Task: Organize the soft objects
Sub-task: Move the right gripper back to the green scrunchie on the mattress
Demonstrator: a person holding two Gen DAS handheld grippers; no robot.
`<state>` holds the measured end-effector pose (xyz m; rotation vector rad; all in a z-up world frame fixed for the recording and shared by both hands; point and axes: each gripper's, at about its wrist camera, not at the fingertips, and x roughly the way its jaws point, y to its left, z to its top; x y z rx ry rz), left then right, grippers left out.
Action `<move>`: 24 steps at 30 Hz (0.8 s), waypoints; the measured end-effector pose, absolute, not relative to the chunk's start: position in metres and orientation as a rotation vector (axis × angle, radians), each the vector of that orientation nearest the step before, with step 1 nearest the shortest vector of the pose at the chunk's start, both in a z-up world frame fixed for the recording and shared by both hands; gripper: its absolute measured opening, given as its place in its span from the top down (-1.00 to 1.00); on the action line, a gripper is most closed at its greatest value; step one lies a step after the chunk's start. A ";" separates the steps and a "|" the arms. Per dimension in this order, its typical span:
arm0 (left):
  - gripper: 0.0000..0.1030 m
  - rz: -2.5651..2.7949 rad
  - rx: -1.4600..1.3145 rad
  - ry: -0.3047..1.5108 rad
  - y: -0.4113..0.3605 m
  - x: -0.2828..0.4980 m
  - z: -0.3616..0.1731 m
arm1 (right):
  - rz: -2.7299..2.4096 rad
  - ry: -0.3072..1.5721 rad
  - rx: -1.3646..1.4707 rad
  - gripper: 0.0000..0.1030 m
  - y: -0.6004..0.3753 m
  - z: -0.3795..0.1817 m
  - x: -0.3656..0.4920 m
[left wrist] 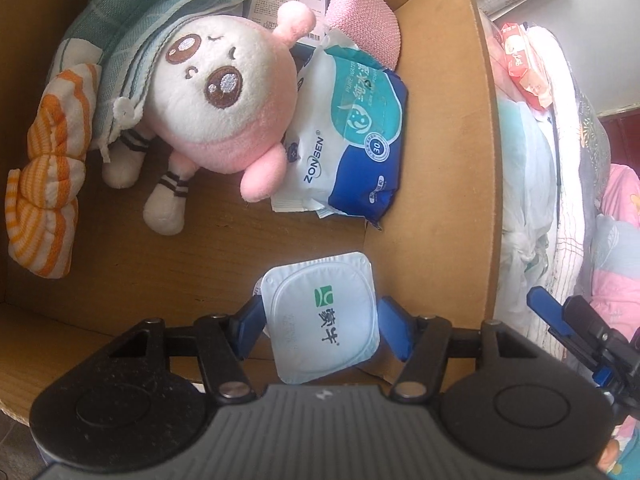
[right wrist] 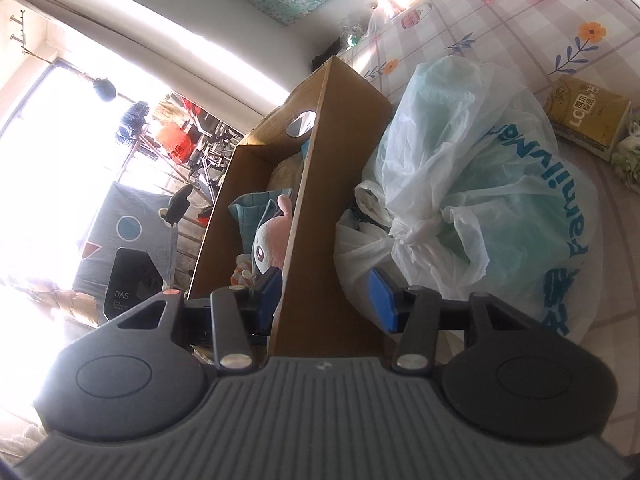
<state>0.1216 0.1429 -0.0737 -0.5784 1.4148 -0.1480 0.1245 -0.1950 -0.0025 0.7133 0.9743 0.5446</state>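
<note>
Blue-padded fingers of the left gripper [left wrist: 320,326] stand either side of a sealed yoghurt cup [left wrist: 323,318], foil lid facing the camera; the left pad appears to touch the cup's side while the right pad shows a sliver of gap, so whether the cup is firmly clamped cannot be told. It hangs over the bare near corner of the cardboard box [left wrist: 486,128], close to that box's right wall. Deeper in the box lie a pink plush doll [left wrist: 218,92] on its back, long axis slanting from head at the far side to striped legs nearer the camera, a wet-wipe pack [left wrist: 352,136] touching the doll's right side, a teal cloth [left wrist: 132,12] behind it and an orange-striped cloth [left wrist: 52,168] at the box's left wall. Judgement: the cup should go down upright on the empty floor patch, short of the wipes, and be let go only once seated. The right gripper [right wrist: 324,292] is parted and empty, straddling the box's near wall, beside a tied plastic bag [right wrist: 472,184]
</note>
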 end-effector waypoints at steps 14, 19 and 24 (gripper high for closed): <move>-0.65 -0.068 -0.541 1.126 0.138 0.093 -0.021 | 0.340 0.858 0.774 -0.11 -0.253 -0.026 0.087; -0.71 -0.059 -0.448 1.017 0.129 0.084 0.010 | 0.264 0.807 0.780 -0.23 -0.271 -0.030 0.076; -0.73 -0.109 -0.308 0.965 0.090 0.093 0.036 | 0.200 0.739 0.742 -0.34 -0.290 -0.028 0.068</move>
